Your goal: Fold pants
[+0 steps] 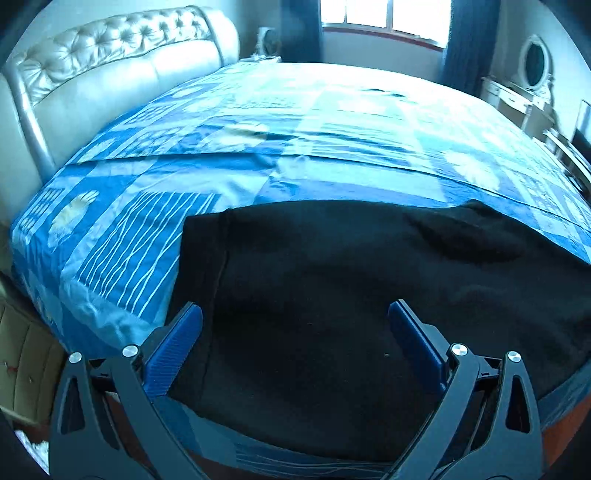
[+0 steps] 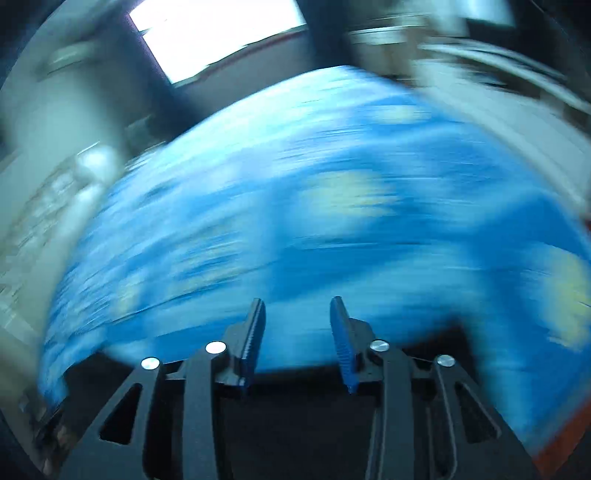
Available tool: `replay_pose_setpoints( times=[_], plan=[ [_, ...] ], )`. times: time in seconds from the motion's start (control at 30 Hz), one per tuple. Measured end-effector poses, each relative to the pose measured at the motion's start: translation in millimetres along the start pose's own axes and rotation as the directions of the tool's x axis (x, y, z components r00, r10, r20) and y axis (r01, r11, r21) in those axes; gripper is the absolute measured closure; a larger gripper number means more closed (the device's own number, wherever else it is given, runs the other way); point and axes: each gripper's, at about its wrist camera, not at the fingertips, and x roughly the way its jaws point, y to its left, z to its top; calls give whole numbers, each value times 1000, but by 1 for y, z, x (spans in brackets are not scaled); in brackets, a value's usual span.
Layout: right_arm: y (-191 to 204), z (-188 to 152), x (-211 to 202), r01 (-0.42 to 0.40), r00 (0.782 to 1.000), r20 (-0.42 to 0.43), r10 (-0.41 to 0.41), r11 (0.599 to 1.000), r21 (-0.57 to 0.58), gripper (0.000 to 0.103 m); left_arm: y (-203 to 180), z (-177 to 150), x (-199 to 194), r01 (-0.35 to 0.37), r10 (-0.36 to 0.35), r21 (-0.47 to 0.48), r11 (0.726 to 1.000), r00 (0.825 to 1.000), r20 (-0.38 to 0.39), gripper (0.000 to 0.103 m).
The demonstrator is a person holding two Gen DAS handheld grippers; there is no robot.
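Black pants [image 1: 351,288] lie spread on the near side of a bed with a blue patterned cover [image 1: 258,147]. Their left edge, with a seam, runs near my left fingertip. My left gripper [image 1: 295,314] is wide open and empty, hovering just above the pants near the bed's front edge. The right wrist view is heavily motion-blurred. My right gripper [image 2: 297,310] is partly open and empty above the blue cover [image 2: 314,206]. A dark strip of the pants [image 2: 295,406] shows beneath its fingers.
A padded white headboard [image 1: 110,62] stands at the left of the bed. A window [image 1: 380,14] with dark curtains is at the back. A white dresser with an oval mirror [image 1: 533,66] stands at the right. A cardboard box [image 1: 26,362] sits beside the bed at lower left.
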Motion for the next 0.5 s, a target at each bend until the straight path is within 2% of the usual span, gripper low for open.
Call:
replay_pose_setpoints(
  times=[0.03, 0.1, 0.17, 0.23, 0.33, 0.43, 0.5],
  plan=[
    [24, 1, 18, -56, 998, -32, 54, 998, -40, 58, 0, 0, 2, 12, -12, 2, 1000, 1000, -7, 2],
    [85, -2, 64, -188, 976, -131, 172, 975, -119, 58, 2, -3, 10, 34, -34, -12, 999, 999, -32, 2],
    [152, -13, 124, -296, 934, -268, 236, 932, -210, 58, 5, -8, 20, 44, -46, -30, 999, 996, -75, 2],
    [199, -28, 168, -327, 910, -357, 212, 896, -301, 58, 9, -12, 27, 64, -69, -59, 996, 993, -94, 2],
    [249, -44, 226, -388, 862, -465, 203, 853, -348, 58, 10, -13, 27, 74, -79, -55, 996, 993, -91, 2],
    [271, -52, 264, -391, 839, -517, 167, 846, -362, 58, 11, -14, 28, 77, -83, -61, 995, 992, -91, 2],
    [277, -58, 267, -399, 831, -533, 161, 840, -369, 62, 11, -13, 29, 78, -83, -54, 995, 992, -93, 2]
  ],
)
